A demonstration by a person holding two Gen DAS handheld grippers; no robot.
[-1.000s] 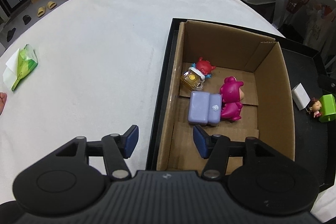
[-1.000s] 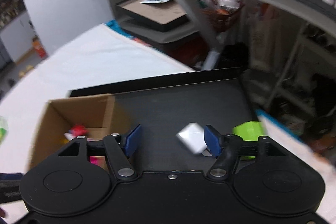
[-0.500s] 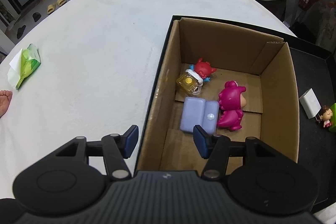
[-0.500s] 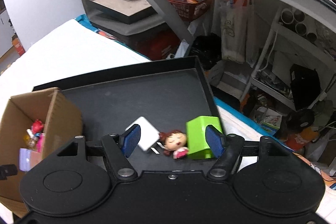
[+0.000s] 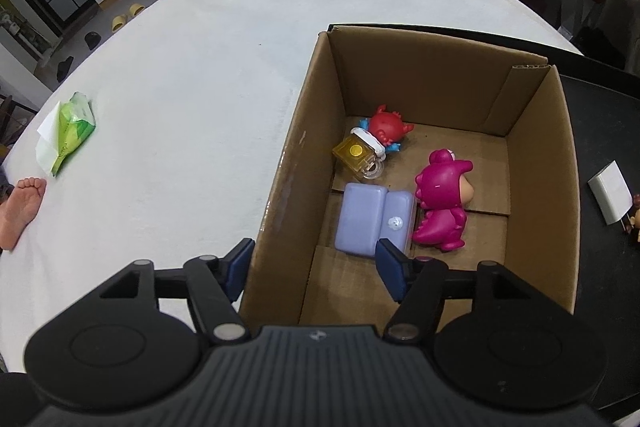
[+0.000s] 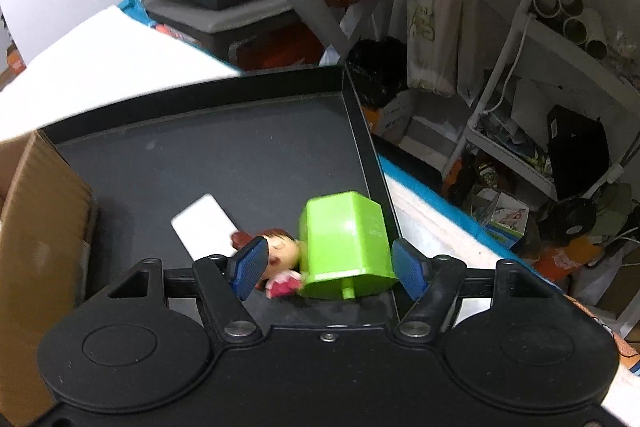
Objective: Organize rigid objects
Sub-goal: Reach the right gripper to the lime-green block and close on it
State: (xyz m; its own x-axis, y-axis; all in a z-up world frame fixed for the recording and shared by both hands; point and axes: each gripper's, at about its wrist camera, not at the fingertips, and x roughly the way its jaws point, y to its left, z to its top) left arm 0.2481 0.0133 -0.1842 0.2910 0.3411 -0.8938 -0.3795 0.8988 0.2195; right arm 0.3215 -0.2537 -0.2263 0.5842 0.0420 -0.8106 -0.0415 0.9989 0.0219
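Right gripper (image 6: pixel 326 269), jaws spread & empty, straddles green block (image 6: pixel 344 247) lying on black tray (image 6: pixel 200 163) w/ doll (image 6: pixel 280 255) touching its left side; looks rigid, light, smooth plastic, so pinch flat sides mid-body.

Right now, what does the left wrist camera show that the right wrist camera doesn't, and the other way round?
Only the left view shows inside the cardboard box: a pink dinosaur toy, purple case, red figure and yellow bottle, plus a green packet on the white cloth. Only the right view shows the green block, between the open right tool fingers. Both show the box, black tray, white card and doll.
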